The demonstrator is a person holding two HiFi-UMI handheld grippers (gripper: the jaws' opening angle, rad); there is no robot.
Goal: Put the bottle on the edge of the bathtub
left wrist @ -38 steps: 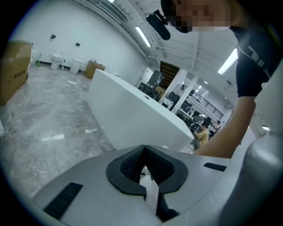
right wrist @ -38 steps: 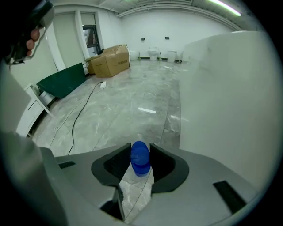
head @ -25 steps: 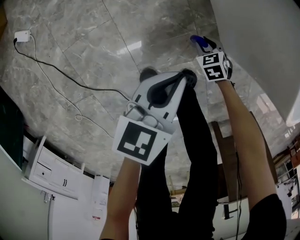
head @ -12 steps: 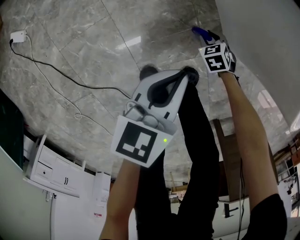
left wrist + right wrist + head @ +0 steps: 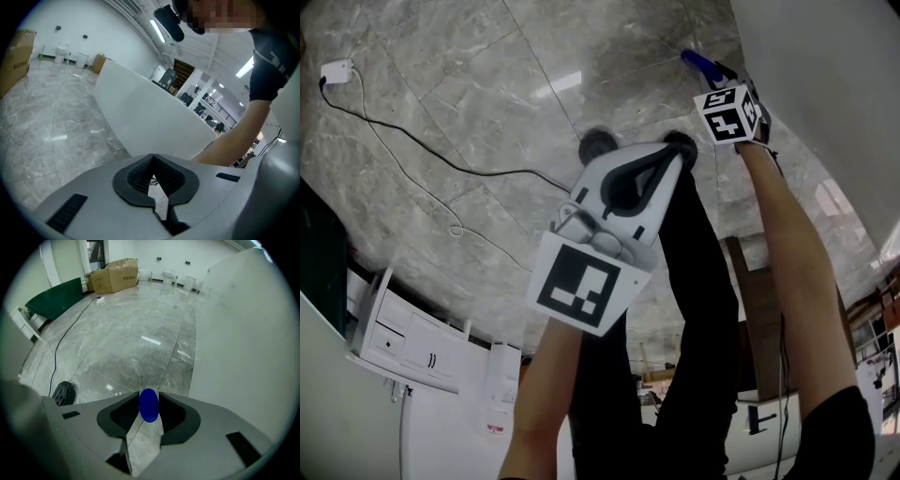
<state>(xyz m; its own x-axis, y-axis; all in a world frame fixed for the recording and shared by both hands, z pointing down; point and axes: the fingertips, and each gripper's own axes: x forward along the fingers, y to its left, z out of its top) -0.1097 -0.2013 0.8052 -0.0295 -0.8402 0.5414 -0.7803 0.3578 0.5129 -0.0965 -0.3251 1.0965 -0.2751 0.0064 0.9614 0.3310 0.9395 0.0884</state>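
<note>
A small blue bottle [image 5: 697, 64] is pinched between the jaws of my right gripper [image 5: 711, 75], at the upper right of the head view. It hangs over the grey marble floor, close beside the white bathtub's [image 5: 825, 94] outer wall. The right gripper view shows the blue bottle [image 5: 149, 405] squeezed between the dark pads, with the bathtub [image 5: 248, 333] filling the right side. My left gripper [image 5: 664, 167] is held at the middle of the head view, shut, with its pads touching at the tips and nothing between them. In its own view the bathtub [image 5: 150, 112] stands ahead.
A black cable [image 5: 422, 141] runs across the floor from a white plug box [image 5: 337, 70]. A white cabinet [image 5: 403, 342] stands at the lower left. A cardboard box [image 5: 115, 273] and a green board [image 5: 56, 298] lie far off. The person's legs and shoes [image 5: 598, 145] are below the grippers.
My right gripper has carried the blue bottle slightly up the head view, staying beside the tub wall. The left gripper has shifted only a little.
</note>
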